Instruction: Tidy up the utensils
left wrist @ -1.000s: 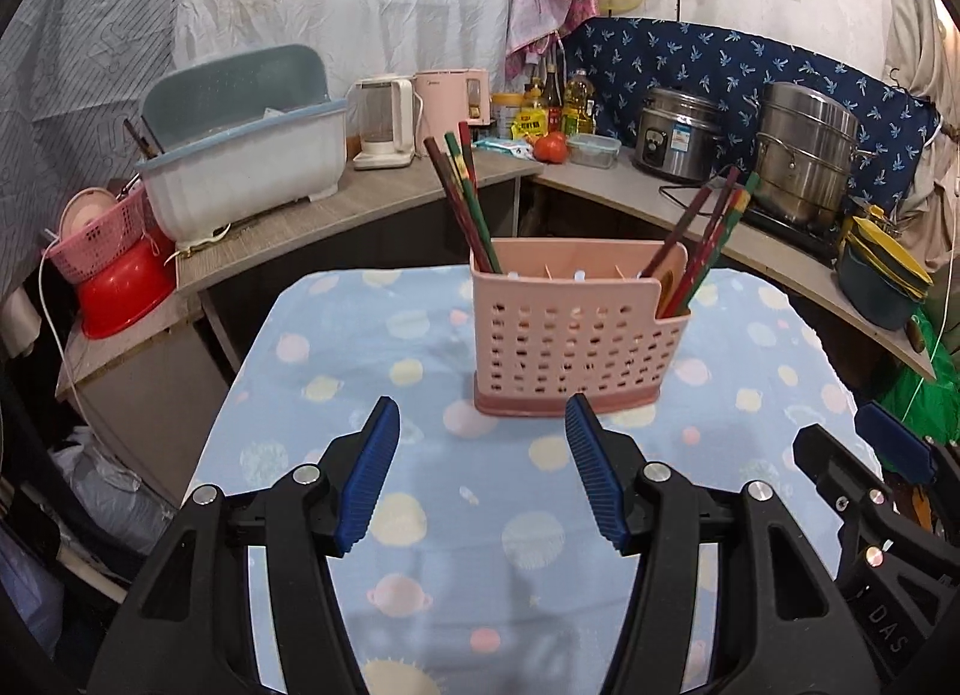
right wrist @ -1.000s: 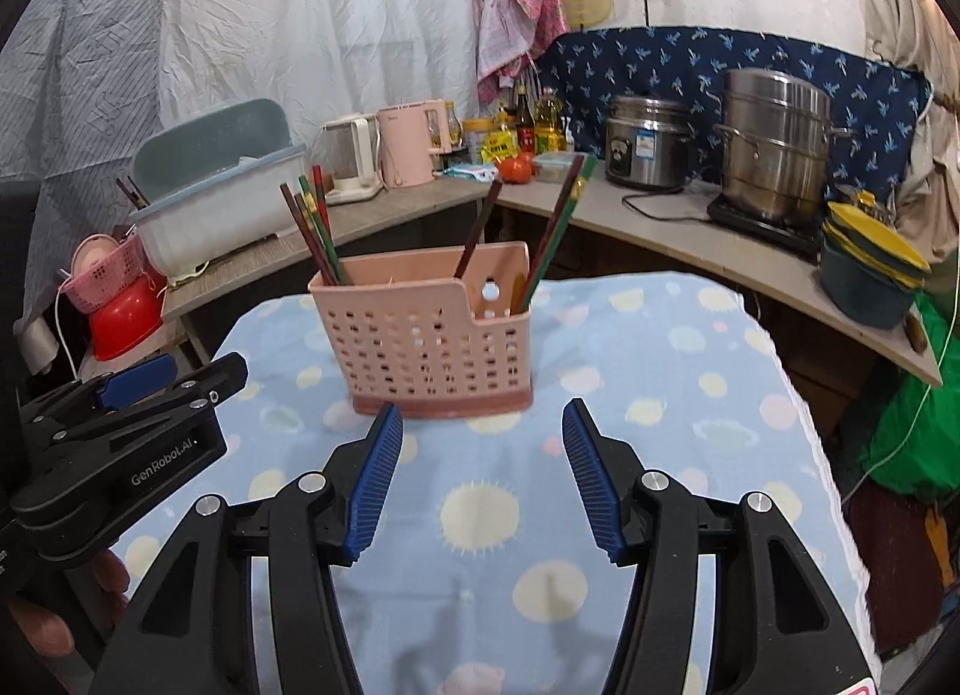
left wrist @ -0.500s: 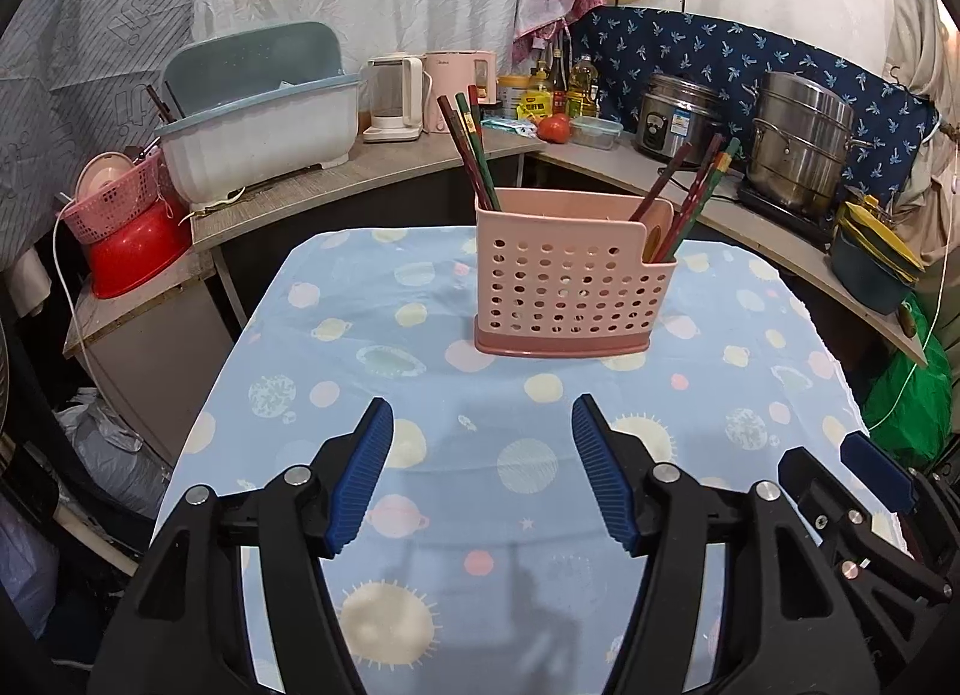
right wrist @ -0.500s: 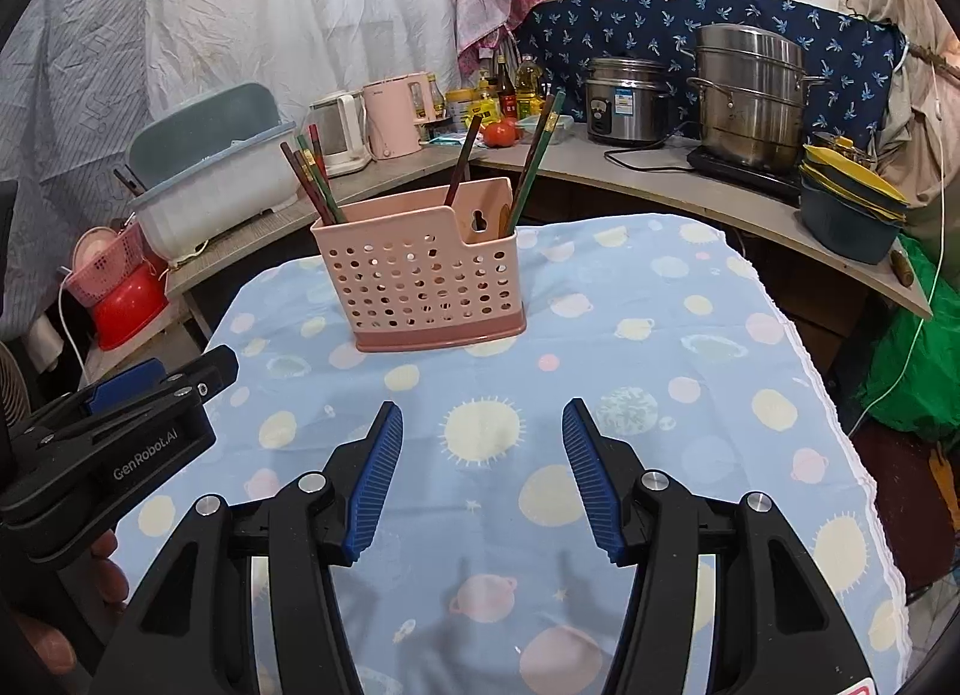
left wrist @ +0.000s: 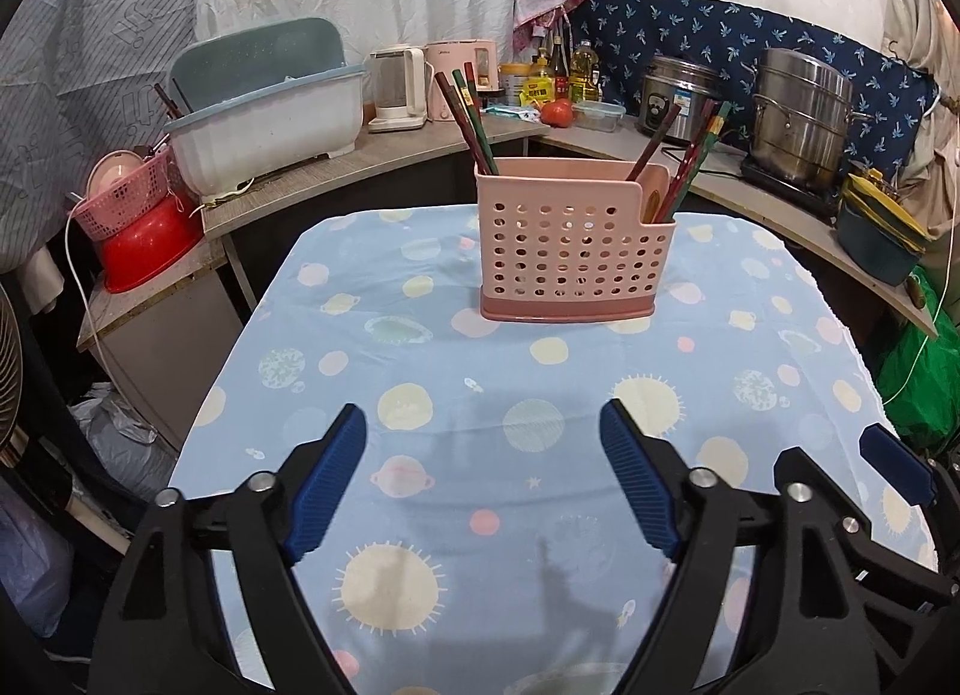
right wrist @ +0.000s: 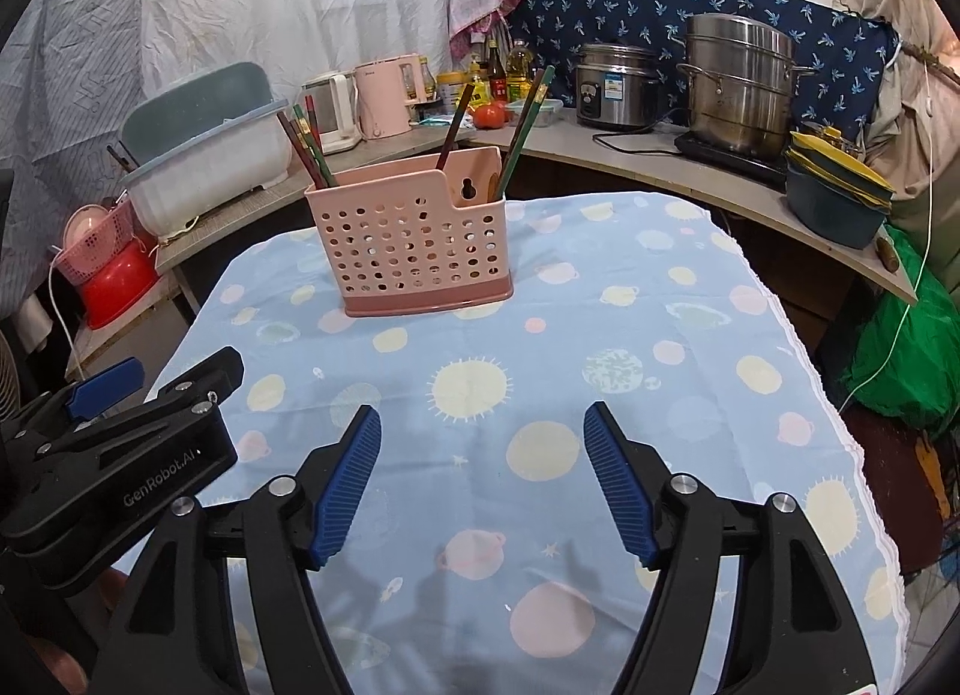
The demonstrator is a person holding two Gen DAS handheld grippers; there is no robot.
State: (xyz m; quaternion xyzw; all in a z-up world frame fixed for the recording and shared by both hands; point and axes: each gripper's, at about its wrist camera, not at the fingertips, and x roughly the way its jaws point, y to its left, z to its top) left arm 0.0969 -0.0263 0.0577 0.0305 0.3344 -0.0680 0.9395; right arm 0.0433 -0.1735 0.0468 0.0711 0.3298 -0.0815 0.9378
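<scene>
A pink perforated utensil holder (left wrist: 573, 242) stands upright near the far end of the table; it also shows in the right wrist view (right wrist: 414, 236). Several chopsticks (left wrist: 468, 116) lean in its left compartment and several more (left wrist: 690, 155) in its right one. My left gripper (left wrist: 483, 479) is open and empty, low over the near half of the table, well short of the holder. My right gripper (right wrist: 483, 476) is open and empty, beside the left one. The left gripper's body (right wrist: 114, 455) shows at the left of the right wrist view.
The table wears a blue cloth with planet prints (left wrist: 528, 395). A curved counter (left wrist: 372, 155) behind holds a dish tub (left wrist: 264, 119), kettles, a rice cooker (left wrist: 678, 95) and a steel pot (left wrist: 801, 113). A green bag (right wrist: 906, 335) sits by the table's right side.
Both grippers have pulled back from the holder toward the near edge of the table, so the holder looks smaller and farther. Both stay open and empty.
</scene>
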